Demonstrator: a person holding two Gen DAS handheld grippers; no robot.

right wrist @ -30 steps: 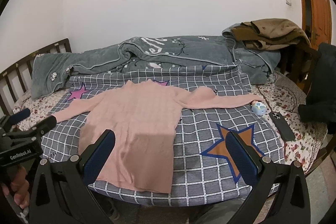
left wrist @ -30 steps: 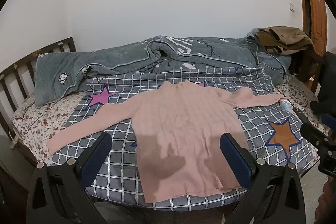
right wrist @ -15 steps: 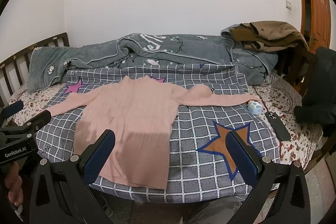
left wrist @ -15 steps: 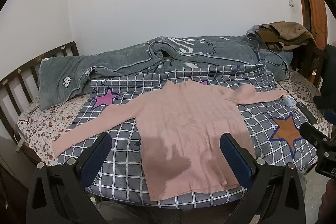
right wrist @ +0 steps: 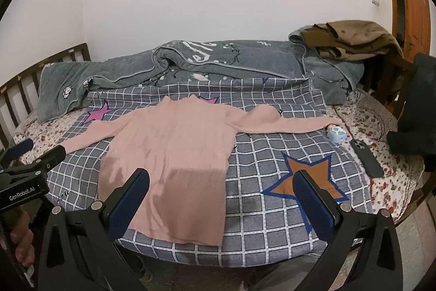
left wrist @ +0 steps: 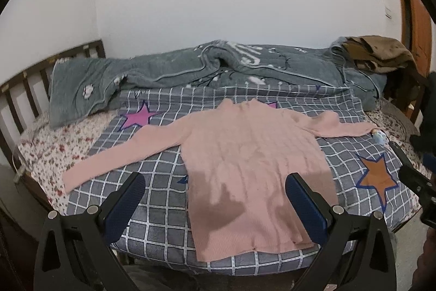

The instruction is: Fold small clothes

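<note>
A pink long-sleeved sweater (left wrist: 245,154) lies flat on a grey checked blanket (left wrist: 158,203) on the bed, both sleeves spread out to the sides, hem toward me. It also shows in the right wrist view (right wrist: 174,154). My left gripper (left wrist: 215,206) is open and empty, held above the sweater's lower hem. My right gripper (right wrist: 222,203) is open and empty, held above the hem's right corner and the blanket. The left gripper also shows at the left edge of the right wrist view (right wrist: 30,154).
A rolled grey quilt (left wrist: 190,67) lies along the back of the bed, with brown clothes (right wrist: 351,37) piled at its right end. A small blue toy (right wrist: 336,133) and a dark phone (right wrist: 366,161) lie right of the sweater's sleeve. A wooden headboard (left wrist: 24,89) stands at the left.
Both grippers have pulled back and risen a little from the bed, so the sweater sits slightly farther and more to the right. Both stay open. The sweater has not moved.
</note>
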